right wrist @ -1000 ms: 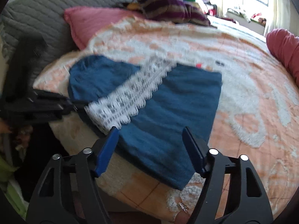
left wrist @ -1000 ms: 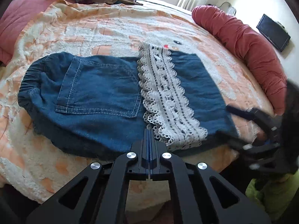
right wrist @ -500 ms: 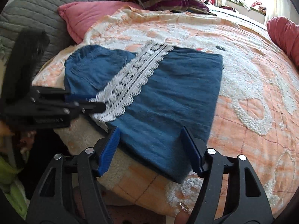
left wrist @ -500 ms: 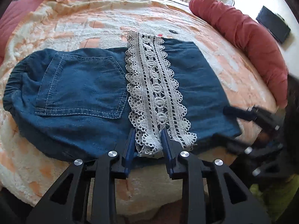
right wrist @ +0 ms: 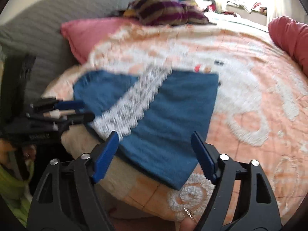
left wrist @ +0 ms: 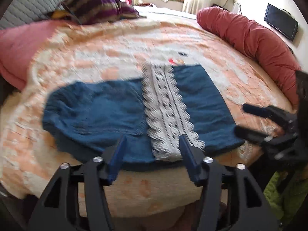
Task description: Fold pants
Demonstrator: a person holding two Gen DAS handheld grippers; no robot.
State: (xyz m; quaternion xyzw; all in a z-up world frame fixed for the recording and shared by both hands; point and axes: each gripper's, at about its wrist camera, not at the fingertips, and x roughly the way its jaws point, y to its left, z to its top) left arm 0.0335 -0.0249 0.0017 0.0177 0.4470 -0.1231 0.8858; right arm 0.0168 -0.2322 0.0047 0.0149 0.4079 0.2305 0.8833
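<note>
Nearest the left wrist camera, the left gripper (left wrist: pixel 152 150) hangs over the near edge of the bed with its blue-padded jaws parting; nothing is pinched between them, though the lace hem shows through the gap. Beside it, the right gripper (right wrist: pixel 155 146) likewise stands with its jaws spreading wide and clear of the cloth, the near corner of the denim lying just beyond its tips. A fingertip with a ring (right wrist: pixel 189 214) peeks up at the bottom of the right view. Just past both tools, the pants (left wrist: pixel 119 113), blue denim shorts, lie folded flat on the peach and white bedspread (left wrist: pixel 119 46), with a white lace band (left wrist: pixel 167 113) running across the top layer. Motion blur softens the fabric in both views. Farther left sits a pink pillow (right wrist: pixel 90 34) against a grey quilted headboard (right wrist: pixel 48 19). Behind it lies a striped purple bundle (left wrist: pixel 98 7), and along the far right edge runs a long red bolster (left wrist: pixel 250 38).
</note>
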